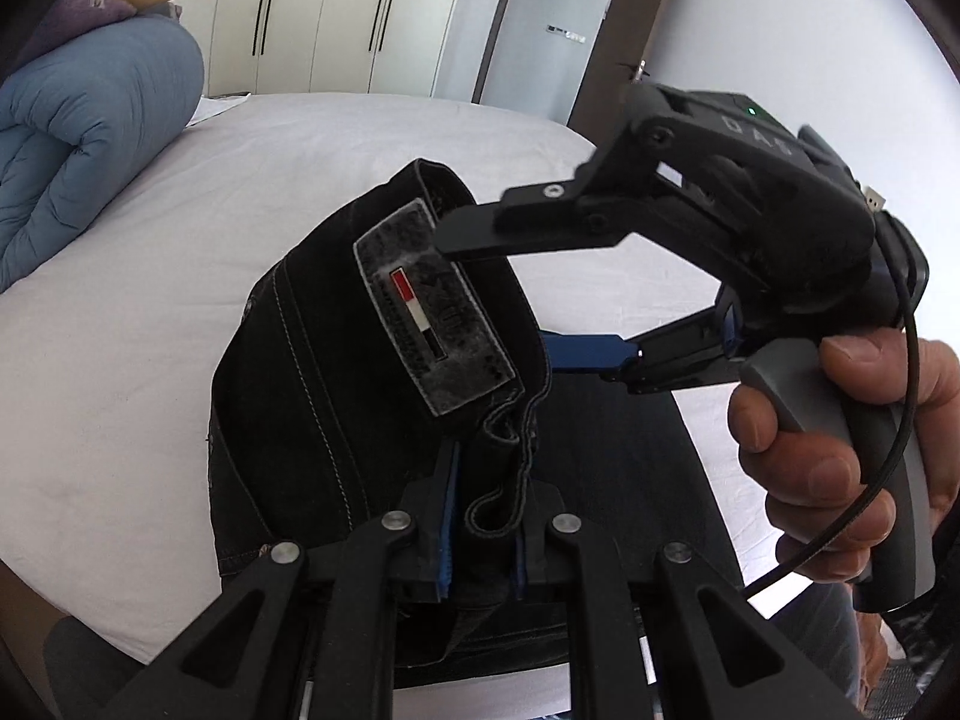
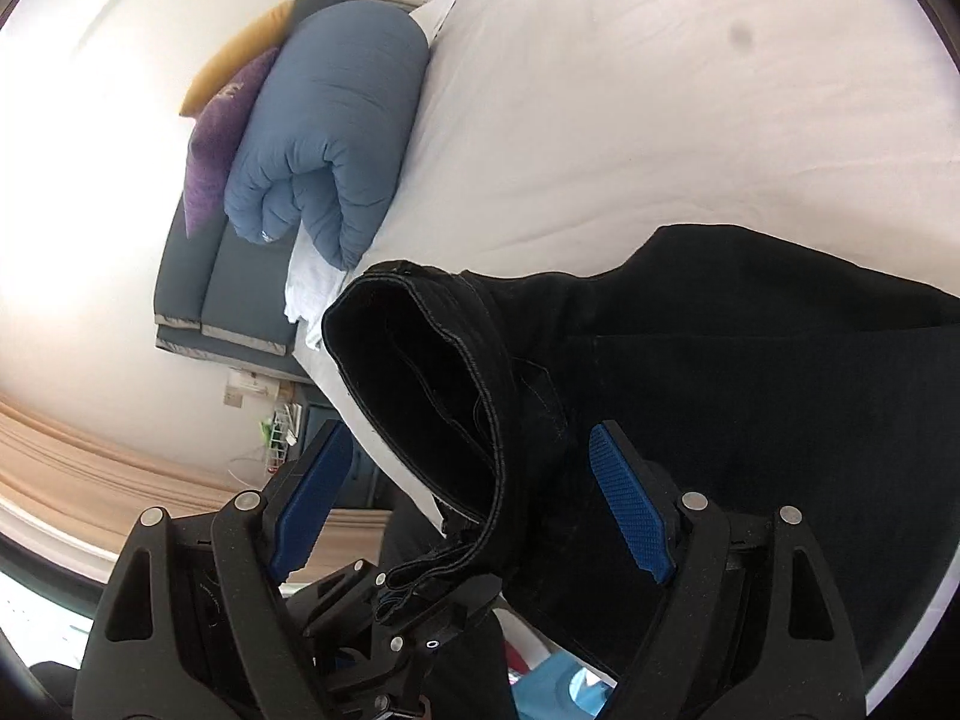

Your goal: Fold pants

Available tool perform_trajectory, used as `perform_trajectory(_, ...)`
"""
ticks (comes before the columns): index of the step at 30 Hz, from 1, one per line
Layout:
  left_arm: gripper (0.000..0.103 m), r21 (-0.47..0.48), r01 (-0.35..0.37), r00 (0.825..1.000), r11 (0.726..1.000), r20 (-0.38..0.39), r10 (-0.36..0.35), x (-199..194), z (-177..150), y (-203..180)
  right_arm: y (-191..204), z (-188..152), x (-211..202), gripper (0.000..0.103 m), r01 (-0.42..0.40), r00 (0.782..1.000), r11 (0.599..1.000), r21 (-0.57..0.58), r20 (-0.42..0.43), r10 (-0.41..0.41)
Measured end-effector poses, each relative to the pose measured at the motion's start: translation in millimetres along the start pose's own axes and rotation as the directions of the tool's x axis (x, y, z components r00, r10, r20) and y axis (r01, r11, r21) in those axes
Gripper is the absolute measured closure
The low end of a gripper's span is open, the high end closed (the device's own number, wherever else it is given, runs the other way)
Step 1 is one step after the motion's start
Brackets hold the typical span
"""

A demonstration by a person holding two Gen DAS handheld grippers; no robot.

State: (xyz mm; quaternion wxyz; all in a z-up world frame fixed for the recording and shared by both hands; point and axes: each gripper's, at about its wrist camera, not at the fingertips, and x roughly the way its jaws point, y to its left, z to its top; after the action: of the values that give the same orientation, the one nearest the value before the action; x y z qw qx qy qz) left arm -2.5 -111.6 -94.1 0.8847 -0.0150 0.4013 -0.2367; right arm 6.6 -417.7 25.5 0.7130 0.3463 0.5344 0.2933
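Black jeans: waistband lifted off the white bed, legs trailing on it. Left gripper: pinching the waistband edge. Right gripper: spread wide, straddling the waistband, gripping nothing. Risk: thin one-sided hold slips; denim drops, bunches.

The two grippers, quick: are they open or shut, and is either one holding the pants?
Left gripper: shut on the black pants, pinching the waistband.
Right gripper: open, its jaws wide apart around the pants' waistband, not pressing on it.
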Motion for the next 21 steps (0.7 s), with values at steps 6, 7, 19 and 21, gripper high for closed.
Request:
perform_trajectory(6, 0.089, 0.078, -0.017, 0.999, 0.997, -0.032, 0.019, 9.5, -6.7, -14.3, 4.1, -4.9, 8.4, 0.037, 0.068, 0.998, 0.996, -0.052, -0.013, -0.069)
perform_trajectory(7, 0.089, 0.084, -0.016, 0.999, 0.996, -0.036, 0.020, 10.9, -7.2, -16.5, 6.1, -5.4, 12.9, 0.046, 0.092, 0.995, 0.993, -0.068, -0.021, -0.093)
perform_trajectory(19, 0.089, 0.184, 0.048, 0.995, 0.982, -0.099, -0.031, 33.7, -8.3, -50.2, -53.5, -21.5, -15.8, 0.090, 0.164, 0.985, 0.986, -0.011, 0.046, -0.164)
perform_trajectory(21, 0.089, 0.211, 0.072, 0.992, 0.975, -0.112, -0.049, 39.5, -6.5, -61.0, -70.1, -27.7, -29.3, 0.090, 0.168, 0.984, 0.986, 0.009, 0.063, -0.168)
